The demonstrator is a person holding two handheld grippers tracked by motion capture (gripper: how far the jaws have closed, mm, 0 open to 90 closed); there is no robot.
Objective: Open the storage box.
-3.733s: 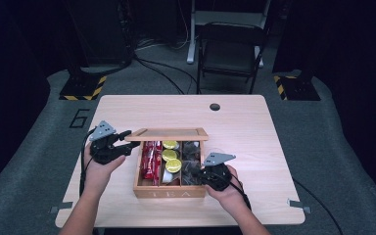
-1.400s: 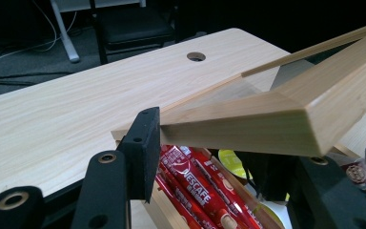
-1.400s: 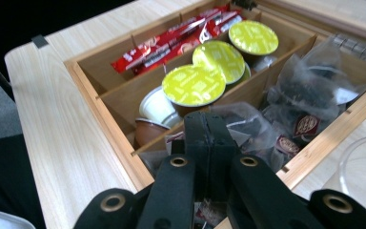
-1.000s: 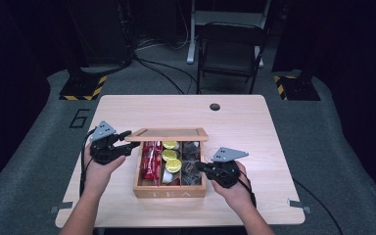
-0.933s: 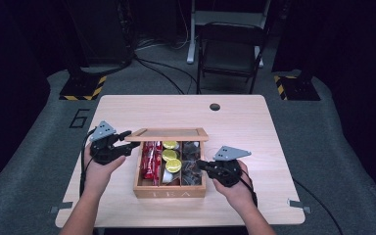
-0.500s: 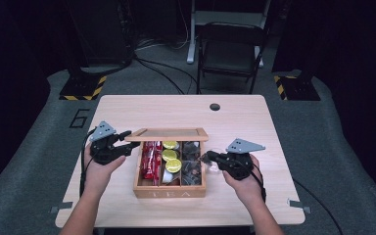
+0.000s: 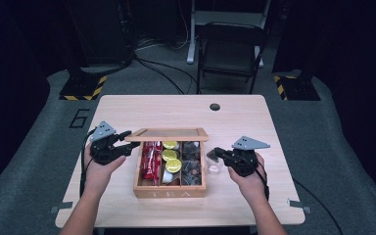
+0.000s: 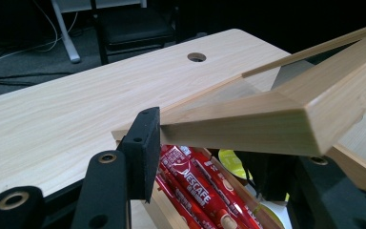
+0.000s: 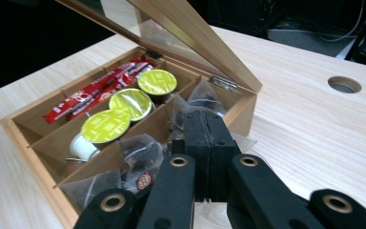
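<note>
While my left gripper (image 7: 123, 147) pinched the lid (image 7: 168, 134) open, my right gripper (image 7: 216, 153), jaws pressed on a clear sachet (image 7: 214, 166), sat just right of the tea box (image 7: 170, 188). A thin pinch could have dropped it.

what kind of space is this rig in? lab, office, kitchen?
Most likely a lab or recording studio, not a home: dark curtained surrounds, a hazard-striped stand base on grey carpet, cables on the floor, a folding chair, and a "6" marked beside the lone wooden table.
</note>
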